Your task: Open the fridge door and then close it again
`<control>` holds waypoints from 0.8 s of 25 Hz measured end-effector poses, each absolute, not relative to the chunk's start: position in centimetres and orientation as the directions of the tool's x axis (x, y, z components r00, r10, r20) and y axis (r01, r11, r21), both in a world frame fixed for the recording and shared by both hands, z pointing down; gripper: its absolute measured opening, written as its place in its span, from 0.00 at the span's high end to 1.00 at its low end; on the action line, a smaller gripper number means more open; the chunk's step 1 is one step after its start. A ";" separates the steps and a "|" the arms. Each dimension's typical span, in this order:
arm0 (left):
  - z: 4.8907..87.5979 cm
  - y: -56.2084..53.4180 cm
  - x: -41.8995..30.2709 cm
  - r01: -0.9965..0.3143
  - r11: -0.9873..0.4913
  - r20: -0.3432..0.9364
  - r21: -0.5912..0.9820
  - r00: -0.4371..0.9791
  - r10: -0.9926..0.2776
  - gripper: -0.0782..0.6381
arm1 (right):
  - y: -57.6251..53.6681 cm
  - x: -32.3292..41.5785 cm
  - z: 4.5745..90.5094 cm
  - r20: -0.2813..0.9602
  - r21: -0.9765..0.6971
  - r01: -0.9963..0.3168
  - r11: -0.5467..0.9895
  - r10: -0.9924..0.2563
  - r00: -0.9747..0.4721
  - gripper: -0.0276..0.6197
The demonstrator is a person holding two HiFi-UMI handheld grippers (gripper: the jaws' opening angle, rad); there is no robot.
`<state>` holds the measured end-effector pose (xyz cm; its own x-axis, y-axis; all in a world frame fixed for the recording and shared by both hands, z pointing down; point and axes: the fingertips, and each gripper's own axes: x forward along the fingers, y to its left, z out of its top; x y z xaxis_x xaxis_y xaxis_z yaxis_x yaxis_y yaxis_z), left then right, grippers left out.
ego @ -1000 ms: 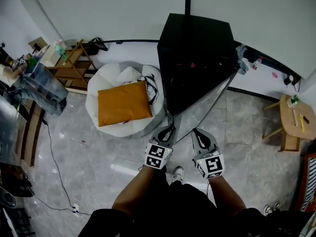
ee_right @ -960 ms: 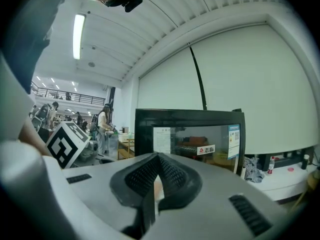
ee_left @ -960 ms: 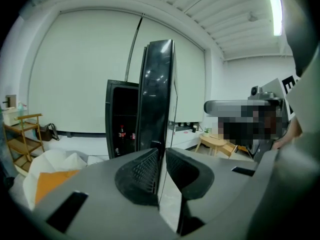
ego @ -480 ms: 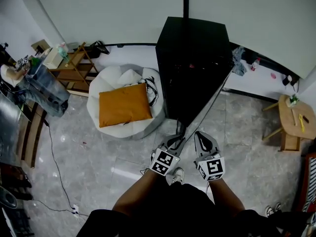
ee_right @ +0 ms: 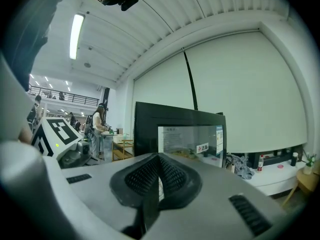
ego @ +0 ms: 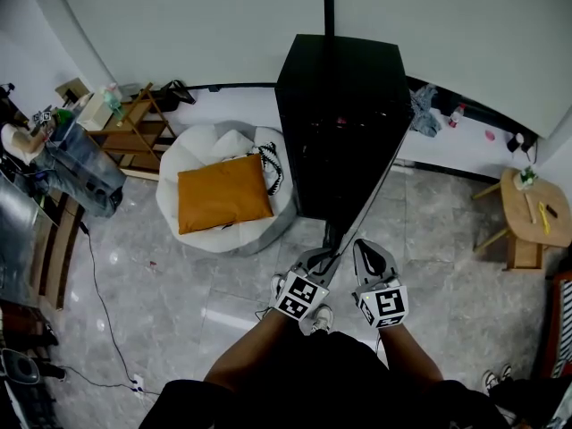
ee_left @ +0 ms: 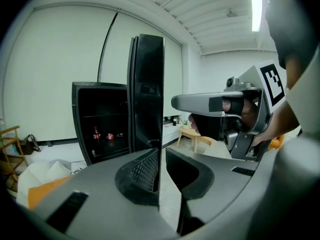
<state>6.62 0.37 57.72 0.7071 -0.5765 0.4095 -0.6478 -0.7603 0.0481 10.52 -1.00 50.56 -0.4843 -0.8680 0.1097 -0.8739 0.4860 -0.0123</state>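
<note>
Out past the person's feet, the black fridge [ego: 344, 105] stands with its door [ee_left: 147, 94] swung wide, and the left gripper [ee_left: 160, 156], tipped slightly down, has its 2 jaws pinched on the door's free edge. That door looks stiff, heavy and slick, so I'd say the outer edge, far from the hinge, is the right hold. The right gripper [ee_right: 159, 159] hangs just beside it, near level, jaws closed on nothing.
</note>
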 end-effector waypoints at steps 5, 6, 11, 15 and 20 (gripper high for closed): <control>56.6 0.3 5.7 -0.662 -0.749 0.386 0.018 0.696 -0.606 0.80 | -1.1 10.3 50.1 0.099 -0.017 -0.871 0.491 -0.866 -0.490 0.94; 56.3 0.2 5.3 -0.672 -0.740 0.378 0.020 0.690 -0.617 0.80 | -1.2 10.2 50.0 0.095 -0.018 -0.870 0.492 -0.866 -0.492 0.94; 54.0 -0.7 2.3 -0.754 -0.656 0.310 0.039 0.633 -0.710 0.82 | -1.7 9.3 49.5 0.072 -0.024 -0.866 0.499 -0.863 -0.500 0.94; 52.0 -2.2 -0.5 -0.823 -0.567 0.251 0.042 0.558 -0.791 0.86 | -2.1 9.3 49.2 0.064 -0.026 -0.863 0.505 -0.861 -0.505 0.94; 49.7 -3.6 -2.0 -0.848 -0.530 0.202 0.022 0.523 -0.828 0.86 | -2.5 9.2 49.0 0.063 -0.016 -0.858 0.513 -0.856 -0.513 0.94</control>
<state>-2.05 -3.60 49.66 0.5228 -0.8283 0.2015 -0.8478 -0.5298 0.0218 9.20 -2.53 49.00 -0.5132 -0.8560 0.0627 -0.8581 0.5133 -0.0161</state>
